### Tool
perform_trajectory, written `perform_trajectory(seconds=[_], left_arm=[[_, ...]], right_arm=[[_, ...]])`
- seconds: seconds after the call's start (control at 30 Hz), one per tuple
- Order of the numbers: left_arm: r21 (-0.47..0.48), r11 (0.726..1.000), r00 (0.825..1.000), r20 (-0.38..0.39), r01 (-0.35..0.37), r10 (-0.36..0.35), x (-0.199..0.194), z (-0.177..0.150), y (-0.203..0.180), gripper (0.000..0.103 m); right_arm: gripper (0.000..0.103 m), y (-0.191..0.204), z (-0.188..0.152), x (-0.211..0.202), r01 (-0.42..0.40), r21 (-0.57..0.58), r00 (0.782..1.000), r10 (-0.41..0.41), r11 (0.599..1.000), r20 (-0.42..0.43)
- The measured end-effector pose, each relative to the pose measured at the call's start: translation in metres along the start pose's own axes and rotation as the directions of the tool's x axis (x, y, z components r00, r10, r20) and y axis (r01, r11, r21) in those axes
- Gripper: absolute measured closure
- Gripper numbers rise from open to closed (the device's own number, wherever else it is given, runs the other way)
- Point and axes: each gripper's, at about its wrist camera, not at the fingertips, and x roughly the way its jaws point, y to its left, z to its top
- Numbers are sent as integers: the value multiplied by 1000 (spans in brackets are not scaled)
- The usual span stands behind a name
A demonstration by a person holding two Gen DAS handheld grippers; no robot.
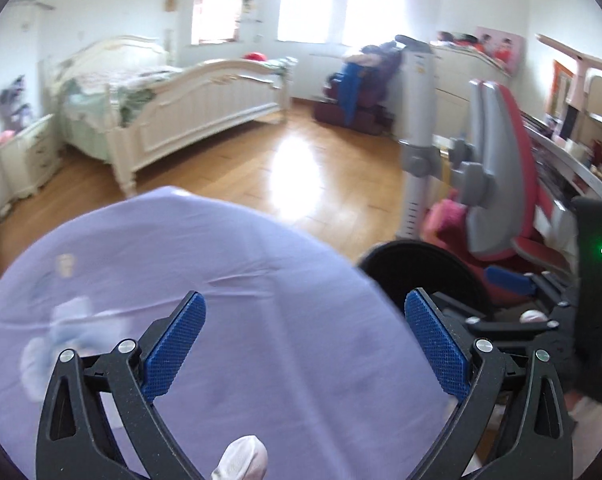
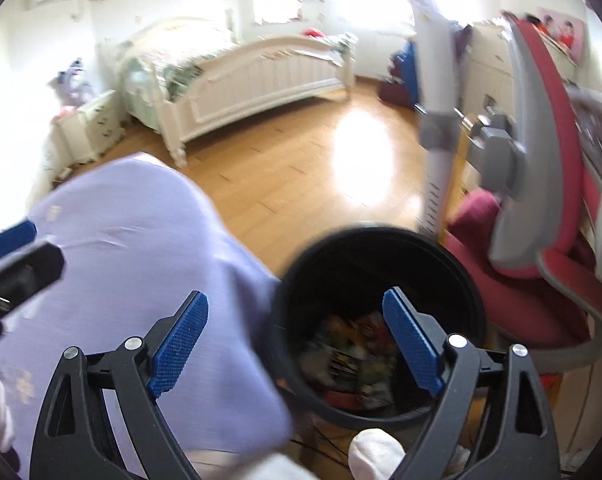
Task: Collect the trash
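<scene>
**Ana:** Under the left gripper (image 1: 304, 334), in its own wrist view, lies a lilac cloth-covered surface (image 1: 229, 272). The claw is spread wide with nothing between its blue pads (image 1: 175, 346). What is there to collect?

**Ben:** Off to the left of the left pad there's a pale, crumpled wad (image 1: 67, 330) lying on the cloth — blurred, but it looks like tissue or wrapping. I'd judge it light, soft and easily crushed; it won't slip, yet it could spring out of a loose pinch. Best to close on the thick middle of the bunch, not a stray corner.

**Ana:** And beyond the right pad?

**Ben:** The rim of the black bin (image 1: 417, 264) shows just past the edge of the cloth, with the other tool beside it.

**Ana:** Now the right wrist view.

**Ben:** The right gripper (image 2: 295, 344) is also spread, empty, and hangs directly above the black bin's mouth (image 2: 381, 236) — the right pad (image 2: 411, 346) sits over the opening, the left pad (image 2: 179, 344) over the lilac cloth (image 2: 141, 248). Down between the fingers you can see colourful packets and wrappers (image 2: 353, 360) already inside; too blurred to name them.

**Ana:** So trash sits in two places.

**Ben:** Yes: some in the bin below the right claw, one wad on the cloth to the left of the left claw. The left tool's tip (image 2: 21, 268) shows at the far left here, well apart from the bin.
</scene>
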Motion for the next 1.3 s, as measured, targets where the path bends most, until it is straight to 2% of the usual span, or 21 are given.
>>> perform_trajectory(seconds=[0.07,0.13,0.27,0.4,0.53,0.73,0.87,1.13,1.3], left_arm=[[-48,995,996,22,-90,91,-18,-9,28,5],[-85,980,982,48,-180,184,-36,-19,53,5],[-166,925,932,63,-343,357,-68,-39,100,5],[-235,890,906,68,-392,417,-89,-57,135,5],[-286,856,882,70,-430,467,-101,-70,158,5],[-311,848,878,75,-429,472,-108,-82,174,5],[-328,845,878,87,-422,472,-113,-91,177,5],[-380,842,890,92,-383,447,-118,-99,188,5],[-384,832,883,81,-400,462,-116,-99,188,5]], right_arm=[[7,30,6,-7,-39,-31,998,40,999,47],[5,56,11,-14,-82,-45,992,86,996,96],[5,110,16,-21,-152,-85,971,165,985,175],[5,152,13,-20,-192,-100,949,210,976,235],[5,172,6,-20,-191,-108,932,214,976,292],[5,187,-3,-26,-164,-159,921,209,974,328],[5,202,-8,-36,-162,-226,903,236,961,358],[5,202,-7,-28,-170,-213,918,233,962,320],[5,204,-10,-32,-157,-228,920,226,961,320]])
